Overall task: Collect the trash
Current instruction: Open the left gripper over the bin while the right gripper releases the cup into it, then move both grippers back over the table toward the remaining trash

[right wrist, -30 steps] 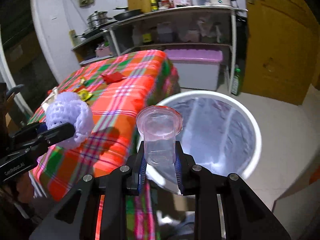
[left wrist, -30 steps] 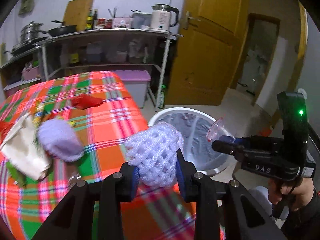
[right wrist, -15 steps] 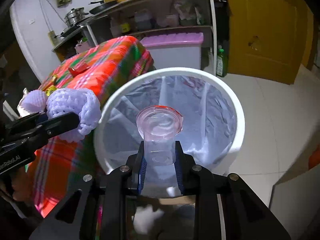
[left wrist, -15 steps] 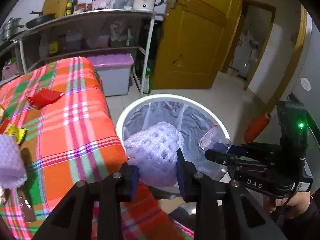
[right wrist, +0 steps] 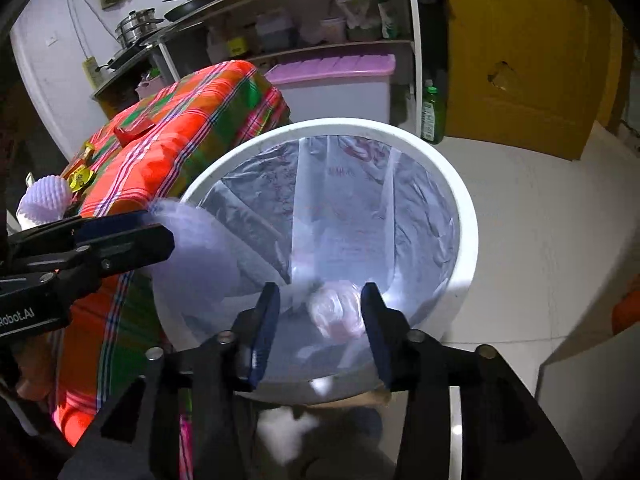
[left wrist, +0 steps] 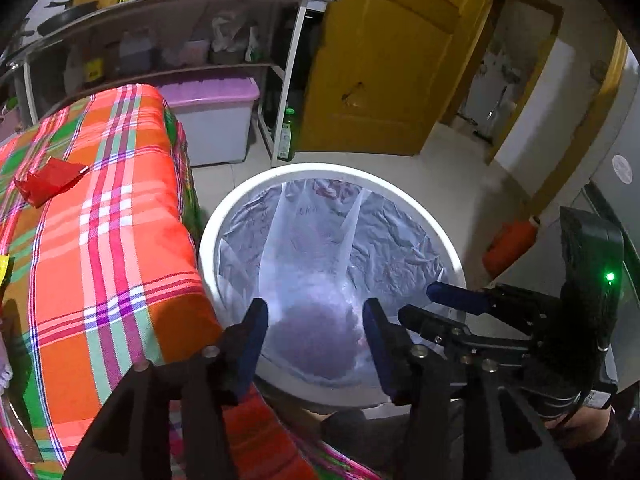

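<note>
A white bin lined with a clear bag stands on the floor beside the table. My left gripper hangs over it, its jaws opening. The purple foam net is a blur below the pads, loose and dropping into the bag. In the right wrist view the net smears just off the left gripper. My right gripper is also over the bin with its jaws opening. The clear plastic cup is blurred between its fingers, free of the pads. The right gripper shows at the bin's right rim.
The table with the orange plaid cloth touches the bin's left side. On it lie a red wrapper, yellow wrappers and a second foam net. A purple-lidded box, a green bottle and a yellow door stand behind.
Both grippers came forward and down over the bin and opened. The foam net left the left pads and the cup left the right pads; both are falling.
</note>
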`<state>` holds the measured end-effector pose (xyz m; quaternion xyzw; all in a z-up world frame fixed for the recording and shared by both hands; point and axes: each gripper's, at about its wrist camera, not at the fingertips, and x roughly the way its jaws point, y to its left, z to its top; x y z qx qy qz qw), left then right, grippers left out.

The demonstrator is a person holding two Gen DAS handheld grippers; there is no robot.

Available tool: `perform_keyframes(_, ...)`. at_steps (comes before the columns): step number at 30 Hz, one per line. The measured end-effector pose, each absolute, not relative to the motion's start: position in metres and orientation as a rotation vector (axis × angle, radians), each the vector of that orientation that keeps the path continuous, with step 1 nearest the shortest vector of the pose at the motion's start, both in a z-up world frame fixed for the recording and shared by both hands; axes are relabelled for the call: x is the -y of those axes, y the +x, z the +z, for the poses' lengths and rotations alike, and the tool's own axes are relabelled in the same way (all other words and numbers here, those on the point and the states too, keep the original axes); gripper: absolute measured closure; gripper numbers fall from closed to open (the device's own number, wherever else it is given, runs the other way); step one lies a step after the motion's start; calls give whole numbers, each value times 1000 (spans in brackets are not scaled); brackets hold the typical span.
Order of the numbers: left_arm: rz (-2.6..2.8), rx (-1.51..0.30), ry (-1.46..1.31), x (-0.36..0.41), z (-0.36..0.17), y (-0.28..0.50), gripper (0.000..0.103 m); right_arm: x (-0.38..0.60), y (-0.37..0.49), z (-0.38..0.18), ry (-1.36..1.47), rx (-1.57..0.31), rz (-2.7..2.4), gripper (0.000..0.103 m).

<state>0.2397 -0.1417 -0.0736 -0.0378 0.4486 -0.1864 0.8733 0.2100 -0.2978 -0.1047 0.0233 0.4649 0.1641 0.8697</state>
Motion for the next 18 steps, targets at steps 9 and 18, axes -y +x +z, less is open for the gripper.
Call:
perform_keyframes(9,-376,-871,-110,133,-59,228,52,304,197,-87,83,-917,341,59)
perform_keyframes(18,-327,-778,-130,107,-30,192,52,290,166,-44,100,-821,387,59)
